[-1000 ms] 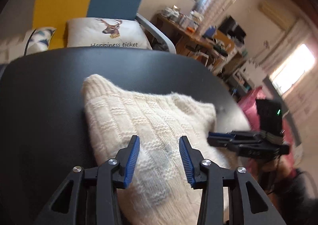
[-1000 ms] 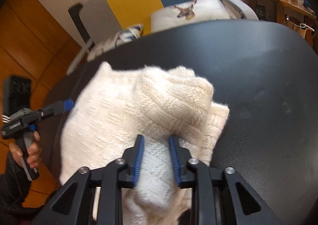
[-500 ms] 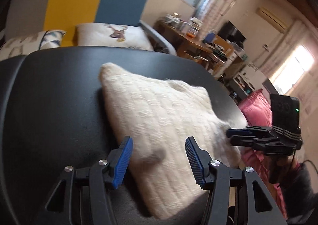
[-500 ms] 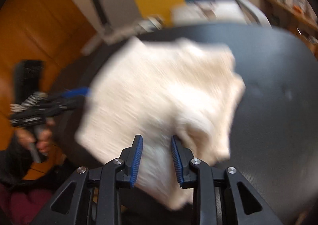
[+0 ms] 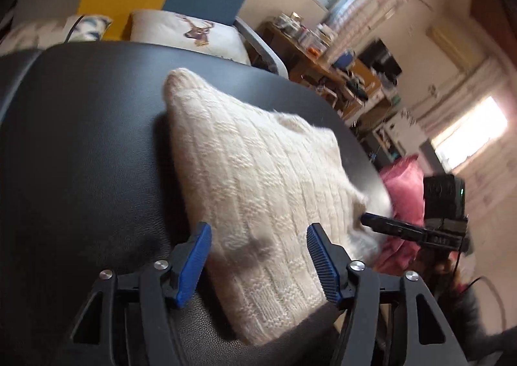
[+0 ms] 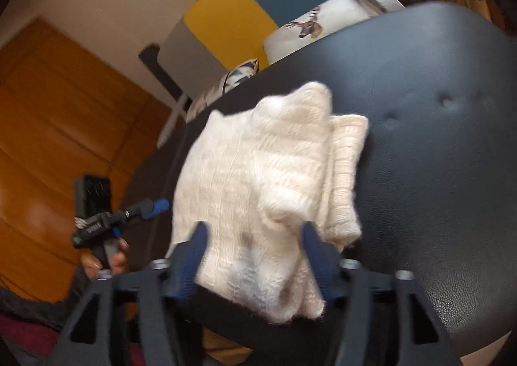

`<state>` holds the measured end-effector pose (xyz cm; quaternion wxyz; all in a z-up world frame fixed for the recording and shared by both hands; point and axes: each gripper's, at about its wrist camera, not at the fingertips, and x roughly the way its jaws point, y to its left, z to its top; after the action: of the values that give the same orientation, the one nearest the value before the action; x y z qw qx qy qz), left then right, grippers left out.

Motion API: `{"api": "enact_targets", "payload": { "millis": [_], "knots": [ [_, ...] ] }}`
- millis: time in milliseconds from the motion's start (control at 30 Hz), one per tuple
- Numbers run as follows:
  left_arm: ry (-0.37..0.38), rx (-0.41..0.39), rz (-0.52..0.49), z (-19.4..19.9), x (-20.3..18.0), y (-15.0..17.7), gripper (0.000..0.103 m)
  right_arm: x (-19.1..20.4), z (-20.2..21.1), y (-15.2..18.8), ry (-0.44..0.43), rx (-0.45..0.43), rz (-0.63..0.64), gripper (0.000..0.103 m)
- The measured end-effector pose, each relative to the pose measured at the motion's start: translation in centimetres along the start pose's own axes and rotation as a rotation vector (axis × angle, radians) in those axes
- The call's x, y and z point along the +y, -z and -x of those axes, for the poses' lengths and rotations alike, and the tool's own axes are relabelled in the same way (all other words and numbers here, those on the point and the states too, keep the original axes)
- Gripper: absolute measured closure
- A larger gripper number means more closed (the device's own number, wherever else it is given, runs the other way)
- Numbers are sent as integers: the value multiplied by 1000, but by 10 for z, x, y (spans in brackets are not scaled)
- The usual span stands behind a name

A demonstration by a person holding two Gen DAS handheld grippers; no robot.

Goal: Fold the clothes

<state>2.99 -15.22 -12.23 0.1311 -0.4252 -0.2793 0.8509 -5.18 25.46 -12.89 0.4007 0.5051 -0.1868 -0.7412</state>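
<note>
folded cream sweater (image 5: 258, 191) lying on the black table (image 5: 80, 156), reaching over its near edge. left hand-held gripper (image 5: 258, 265) straddling the sweater's near end, jaws opening, pads clear of the knit. right hand-held gripper (image 6: 252, 256) likewise astride that end, jaws opening, blurred, gripping nothing.

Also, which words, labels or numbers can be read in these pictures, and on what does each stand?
None can be read for certain.
White marking on the right tongs: too blurred.
Pale lettering on the left tongs: too blurred.
Deer cushion: a picture only, no words visible.
</note>
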Motion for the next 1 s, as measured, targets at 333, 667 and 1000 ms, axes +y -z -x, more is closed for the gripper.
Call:
{"api": "enact_targets", "payload": {
  "millis": [333,667,1000],
  "knots": [
    [51,55,157,-7,32,-11,26,-70,-28,-23,-150,77,-258,5],
    [61,123,139,-41,21,-23,24,-53,-76,-52,-84,235,-174,5],
    [28,164,143,-49,18,-24,24,-35,-79,-48,20,293,-66,37]
  ]
}}
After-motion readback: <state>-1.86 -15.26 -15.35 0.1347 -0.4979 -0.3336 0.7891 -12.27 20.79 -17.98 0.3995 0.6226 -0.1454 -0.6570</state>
